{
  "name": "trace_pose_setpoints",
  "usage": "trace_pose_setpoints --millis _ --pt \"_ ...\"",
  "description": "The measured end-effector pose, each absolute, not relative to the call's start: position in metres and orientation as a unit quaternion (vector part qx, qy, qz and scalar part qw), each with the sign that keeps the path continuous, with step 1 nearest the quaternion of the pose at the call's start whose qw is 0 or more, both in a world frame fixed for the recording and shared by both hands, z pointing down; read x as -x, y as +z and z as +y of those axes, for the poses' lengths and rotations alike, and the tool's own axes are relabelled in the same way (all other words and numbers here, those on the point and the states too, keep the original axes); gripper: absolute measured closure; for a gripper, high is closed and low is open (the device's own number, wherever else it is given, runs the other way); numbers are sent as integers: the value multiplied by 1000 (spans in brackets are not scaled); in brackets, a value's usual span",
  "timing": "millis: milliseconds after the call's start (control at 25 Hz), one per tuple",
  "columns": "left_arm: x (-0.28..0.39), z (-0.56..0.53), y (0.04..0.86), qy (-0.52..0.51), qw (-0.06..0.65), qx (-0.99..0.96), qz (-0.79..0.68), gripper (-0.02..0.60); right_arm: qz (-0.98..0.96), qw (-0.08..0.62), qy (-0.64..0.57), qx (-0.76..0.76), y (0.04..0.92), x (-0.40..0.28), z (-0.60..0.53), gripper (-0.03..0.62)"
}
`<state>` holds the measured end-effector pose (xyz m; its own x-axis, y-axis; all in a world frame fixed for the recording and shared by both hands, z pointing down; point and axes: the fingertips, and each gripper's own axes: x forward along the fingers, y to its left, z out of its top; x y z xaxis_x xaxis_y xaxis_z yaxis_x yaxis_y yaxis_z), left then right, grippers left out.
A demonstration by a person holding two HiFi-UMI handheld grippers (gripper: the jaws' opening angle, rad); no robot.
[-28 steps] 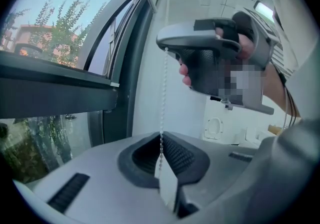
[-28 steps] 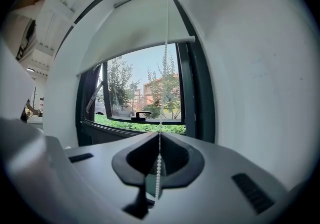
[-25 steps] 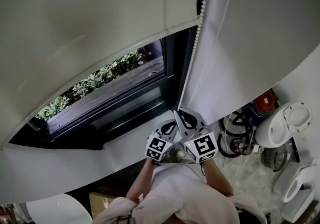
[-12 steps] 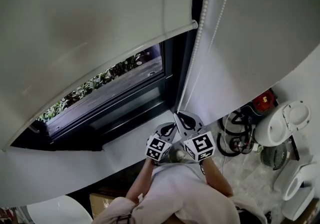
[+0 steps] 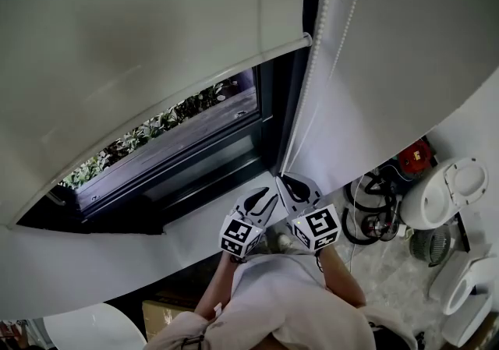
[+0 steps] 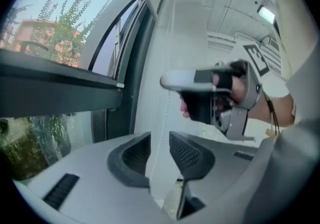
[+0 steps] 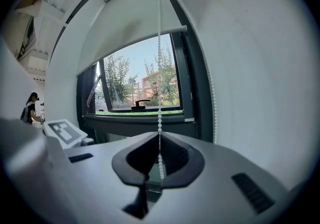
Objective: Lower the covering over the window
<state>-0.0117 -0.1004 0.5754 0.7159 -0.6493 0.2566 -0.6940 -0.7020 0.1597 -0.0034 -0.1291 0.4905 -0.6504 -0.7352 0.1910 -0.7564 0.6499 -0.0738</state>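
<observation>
A white roller blind (image 5: 140,37) covers the upper window, its bottom bar (image 7: 135,39) partway down the glass. A white bead chain (image 5: 308,83) hangs beside the dark window frame (image 5: 269,118). My right gripper (image 7: 159,140) is shut on one strand of the bead chain (image 7: 159,113); the other strand (image 7: 211,93) hangs to its right. Just below and left, my left gripper (image 6: 159,138) has just been opening its jaws. The bead chain (image 6: 163,113) still runs between them, but the pads stand clear of it. In the head view both grippers, left (image 5: 263,199) and right (image 5: 288,181), sit at the chain's lower end.
Below the window runs a white sill (image 5: 195,224). On the floor to the right are white fixtures (image 5: 448,192), coiled cables (image 5: 366,204) and a red object (image 5: 413,157). A person (image 7: 29,107) stands far to the left. A window handle (image 7: 140,103) shows on the sash.
The blind's bottom bar has come down a little. The left gripper's jaws have opened off the chain and it has shifted slightly left and toward me. The right gripper stays shut on the chain.
</observation>
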Motion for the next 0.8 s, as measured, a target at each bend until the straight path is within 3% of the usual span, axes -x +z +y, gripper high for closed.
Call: trace_pose_setpoints --millis 800 --pt "17 -128 337 -28 -38 -928 -369 474 -908 71 72 -406 490 11 -125 594"
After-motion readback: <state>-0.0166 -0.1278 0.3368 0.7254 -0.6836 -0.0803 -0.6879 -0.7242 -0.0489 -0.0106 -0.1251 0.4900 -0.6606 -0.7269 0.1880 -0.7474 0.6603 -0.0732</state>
